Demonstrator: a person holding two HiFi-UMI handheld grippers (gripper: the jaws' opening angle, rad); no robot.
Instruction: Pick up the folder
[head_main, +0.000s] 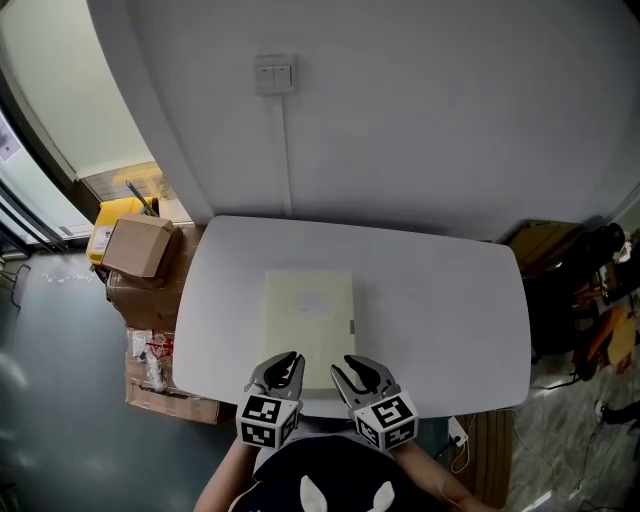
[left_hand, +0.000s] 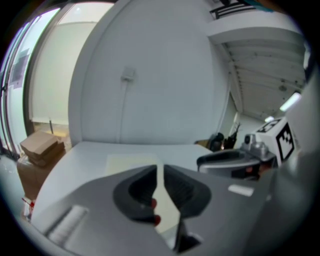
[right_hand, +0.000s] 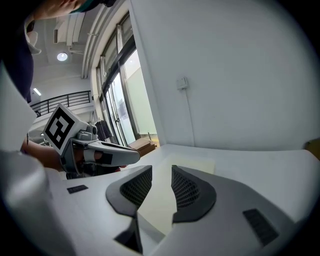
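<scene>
A pale cream folder (head_main: 308, 318) lies flat at the middle of the white table (head_main: 440, 300), its near edge close to the table's front. Both grippers hover side by side over that near edge, apart from the folder. My left gripper (head_main: 293, 357) has its jaws parted by only a narrow slit, with nothing between them; the folder (left_hand: 131, 162) shows ahead of it. My right gripper (head_main: 341, 363) stands open with a wider gap, also empty. The folder (right_hand: 194, 164) lies beyond its fingertips. Each gripper view shows the other gripper alongside.
Cardboard boxes (head_main: 138, 248) and a yellow case (head_main: 108, 218) are stacked on the floor at the table's left. Dark bags and gear (head_main: 585, 275) sit at its right. A wall with a light switch (head_main: 274, 73) stands right behind the table.
</scene>
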